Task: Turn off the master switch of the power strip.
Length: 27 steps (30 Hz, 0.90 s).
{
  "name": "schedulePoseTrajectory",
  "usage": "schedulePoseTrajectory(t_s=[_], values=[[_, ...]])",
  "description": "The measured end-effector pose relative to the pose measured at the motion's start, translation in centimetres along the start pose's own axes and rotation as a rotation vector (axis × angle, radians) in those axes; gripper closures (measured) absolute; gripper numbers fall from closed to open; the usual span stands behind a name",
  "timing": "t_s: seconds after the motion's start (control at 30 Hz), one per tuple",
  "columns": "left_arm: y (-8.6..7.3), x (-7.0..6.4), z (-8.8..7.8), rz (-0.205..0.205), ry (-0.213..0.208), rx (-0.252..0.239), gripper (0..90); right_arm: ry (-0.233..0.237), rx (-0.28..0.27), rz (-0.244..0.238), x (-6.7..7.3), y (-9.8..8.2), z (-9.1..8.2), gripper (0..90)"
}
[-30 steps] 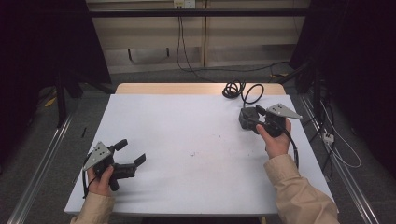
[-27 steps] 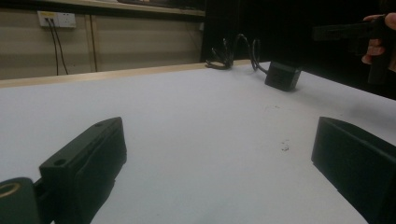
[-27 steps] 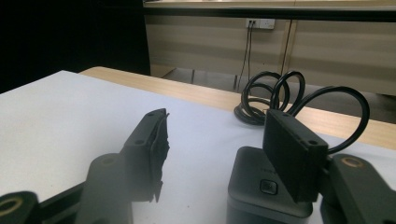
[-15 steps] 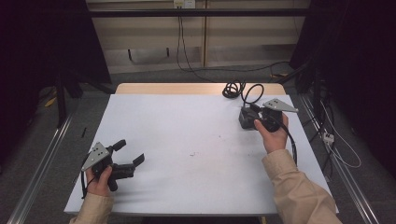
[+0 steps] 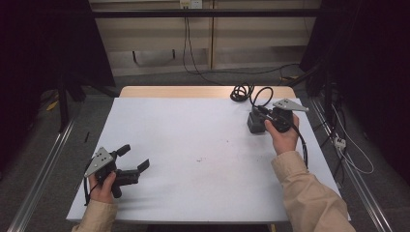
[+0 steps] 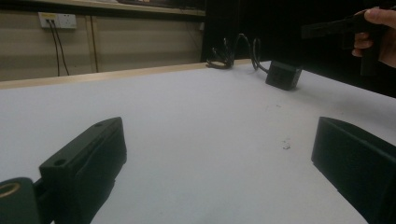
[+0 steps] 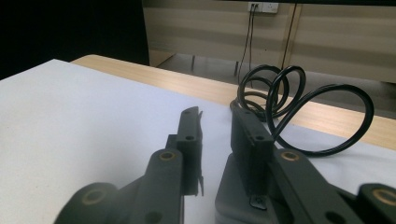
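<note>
Hovering my right gripper with narrowly parted jaws just above the black power adapter near the table's far right corner, I kept my left gripper wide and well away.

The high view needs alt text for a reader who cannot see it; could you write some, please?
A person holds tongs in each hand over a white table: the left tongs open near the front left corner, the right tongs at a small black box near the far right edge, beside a coiled black cable.
</note>
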State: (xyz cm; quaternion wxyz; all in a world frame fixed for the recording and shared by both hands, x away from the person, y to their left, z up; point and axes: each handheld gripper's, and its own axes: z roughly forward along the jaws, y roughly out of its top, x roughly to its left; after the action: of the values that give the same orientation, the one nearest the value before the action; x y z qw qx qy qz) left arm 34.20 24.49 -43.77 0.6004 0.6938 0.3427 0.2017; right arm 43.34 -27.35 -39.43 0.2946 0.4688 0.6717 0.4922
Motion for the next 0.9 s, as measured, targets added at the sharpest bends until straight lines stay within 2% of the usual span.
schedulePoseTrajectory(t_s=[0.47,0.7,0.9], values=[[0.0,0.2,-0.2,-0.007,0.009,-0.004,2.8,-0.012,0.012,0.032,-1.1,0.0,0.6,79.1],[0.0,0.2,-0.2,-0.007,0.006,-0.002,2.8,-0.038,0.019,0.044,-2.0,-0.3,0.7,80.3],[-0.1,0.2,-0.2,0.000,0.005,0.002,2.8,-0.041,0.049,0.043,-2.4,-0.8,0.9,81.6]])
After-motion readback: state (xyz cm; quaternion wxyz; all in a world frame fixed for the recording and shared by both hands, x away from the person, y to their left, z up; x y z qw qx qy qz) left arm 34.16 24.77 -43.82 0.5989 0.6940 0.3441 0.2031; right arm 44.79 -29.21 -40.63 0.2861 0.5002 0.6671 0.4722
